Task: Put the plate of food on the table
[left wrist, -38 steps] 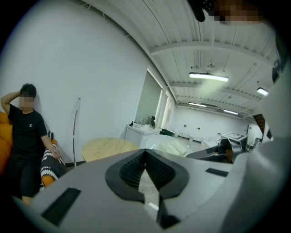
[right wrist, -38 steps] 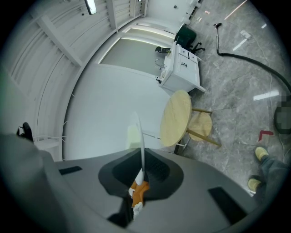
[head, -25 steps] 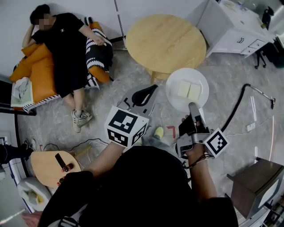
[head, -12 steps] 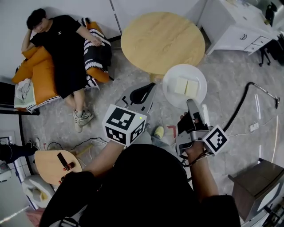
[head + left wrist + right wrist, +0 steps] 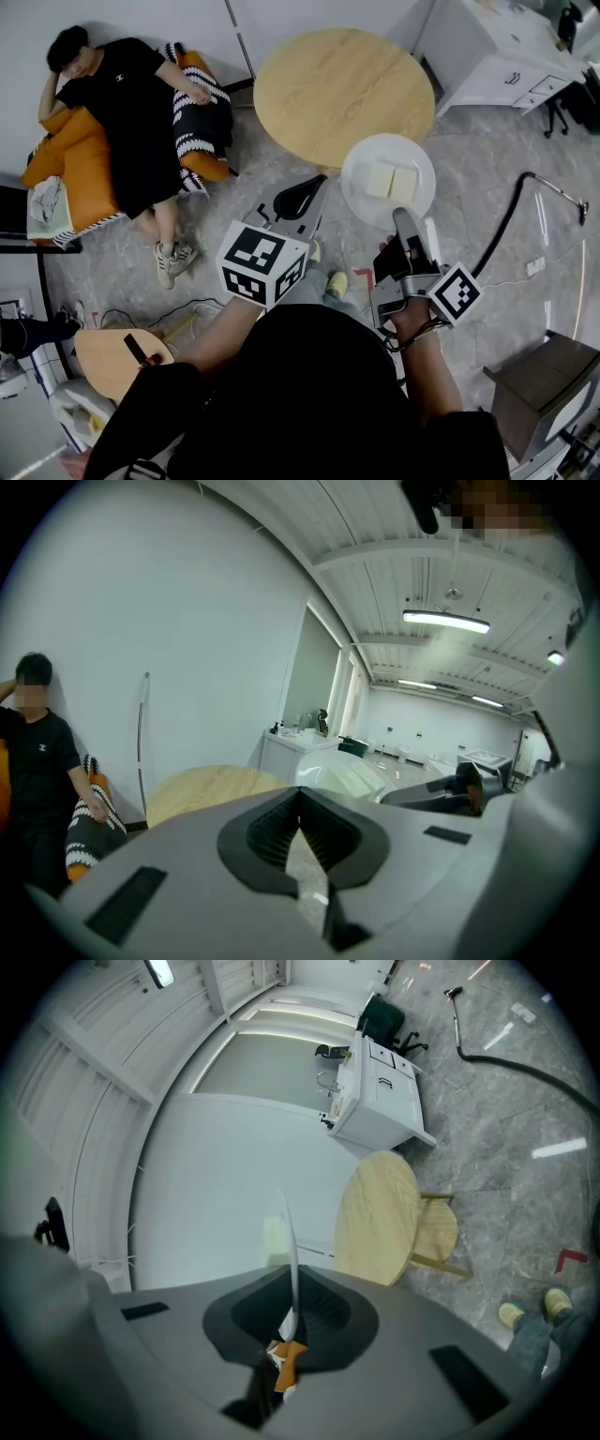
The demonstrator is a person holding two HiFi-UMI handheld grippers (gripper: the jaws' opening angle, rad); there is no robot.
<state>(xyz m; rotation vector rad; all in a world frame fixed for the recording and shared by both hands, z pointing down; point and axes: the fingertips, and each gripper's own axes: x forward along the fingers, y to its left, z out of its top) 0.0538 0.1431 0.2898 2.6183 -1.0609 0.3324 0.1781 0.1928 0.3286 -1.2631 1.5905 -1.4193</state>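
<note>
A white plate [image 5: 413, 207] with two pale slabs of food [image 5: 392, 181] hangs over the floor, just short of the round wooden table [image 5: 328, 89]. My right gripper [image 5: 405, 217] is shut on the plate's near rim. In the right gripper view the plate [image 5: 291, 1258] shows edge-on between the jaws, with the table [image 5: 380, 1218] beyond it. My left gripper [image 5: 305, 197] hovers to the plate's left, jaws together and holding nothing. In the left gripper view the plate [image 5: 342, 780] lies to the right and the table [image 5: 206, 785] ahead.
A person [image 5: 131, 112] lies on an orange sofa at the left. A white cabinet [image 5: 497, 47] stands behind the table on the right. A black hose [image 5: 511, 216] crosses the floor on the right. A wooden stool [image 5: 117, 361] and a dark box [image 5: 544, 384] stand near me.
Both grippers and the plate have edged forward, a little nearer the table. The grip on the plate's rim is unchanged.
</note>
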